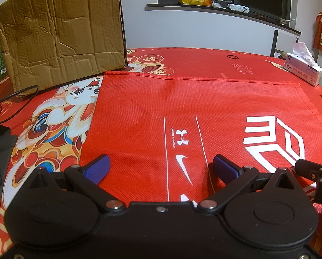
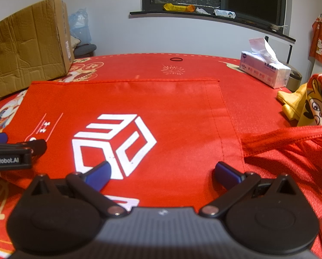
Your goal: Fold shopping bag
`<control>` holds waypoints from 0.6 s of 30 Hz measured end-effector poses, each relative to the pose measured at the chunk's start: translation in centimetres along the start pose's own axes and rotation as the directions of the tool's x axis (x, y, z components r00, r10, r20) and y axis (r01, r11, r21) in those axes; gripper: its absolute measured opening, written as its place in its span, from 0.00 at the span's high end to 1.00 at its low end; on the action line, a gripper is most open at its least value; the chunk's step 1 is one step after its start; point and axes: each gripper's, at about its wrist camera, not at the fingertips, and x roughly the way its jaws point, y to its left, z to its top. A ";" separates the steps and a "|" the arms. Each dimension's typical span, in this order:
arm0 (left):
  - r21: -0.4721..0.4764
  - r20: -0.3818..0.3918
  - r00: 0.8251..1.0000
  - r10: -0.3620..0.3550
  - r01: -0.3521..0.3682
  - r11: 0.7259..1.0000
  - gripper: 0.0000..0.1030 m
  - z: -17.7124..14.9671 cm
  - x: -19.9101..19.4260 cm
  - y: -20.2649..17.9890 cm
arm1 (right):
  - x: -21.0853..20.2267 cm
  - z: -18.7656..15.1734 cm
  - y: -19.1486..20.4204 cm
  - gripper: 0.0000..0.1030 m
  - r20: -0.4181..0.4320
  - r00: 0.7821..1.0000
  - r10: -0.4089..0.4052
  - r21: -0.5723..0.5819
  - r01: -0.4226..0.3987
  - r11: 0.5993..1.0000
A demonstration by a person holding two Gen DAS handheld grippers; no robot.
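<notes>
The flat red woven shopping bag with white logos lies spread out on the round table with the red printed cloth, and it fills most of the near half of the table. It looks smooth and flat, likely so it can be folded neatly. Its red ribbon handles stick out past the bag's side edge at about 3 o'clock in the right wrist view, loose on the cloth. No fold is made yet, I think, so the job is just starting. The left gripper hovers low over the near part of the bag, with its blue tips spread wide apart and nothing between them. The right gripper does the same, just beside it, over the big white cube logo, and its tips are spread wide too. Both seem ready to come down on the near edge of the bag. Farther out, a big brown cardboard box stands at about 10 o'clock, just past the bag's far corner. A white tissue pack sits at about 2 o'clock, well apart from the bag. A yellow cartoon cloth lies at 3 o'clock near the handles. A thin black ring rests at 12 o'clock by the far rim.
</notes>
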 end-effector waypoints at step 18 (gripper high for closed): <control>0.000 0.000 1.000 0.000 0.000 1.000 0.00 0.1 0.3 0.1 | 0.0 0.0 0.0 0.01 0.000 1.000 0.000 0.000 0.000 1.000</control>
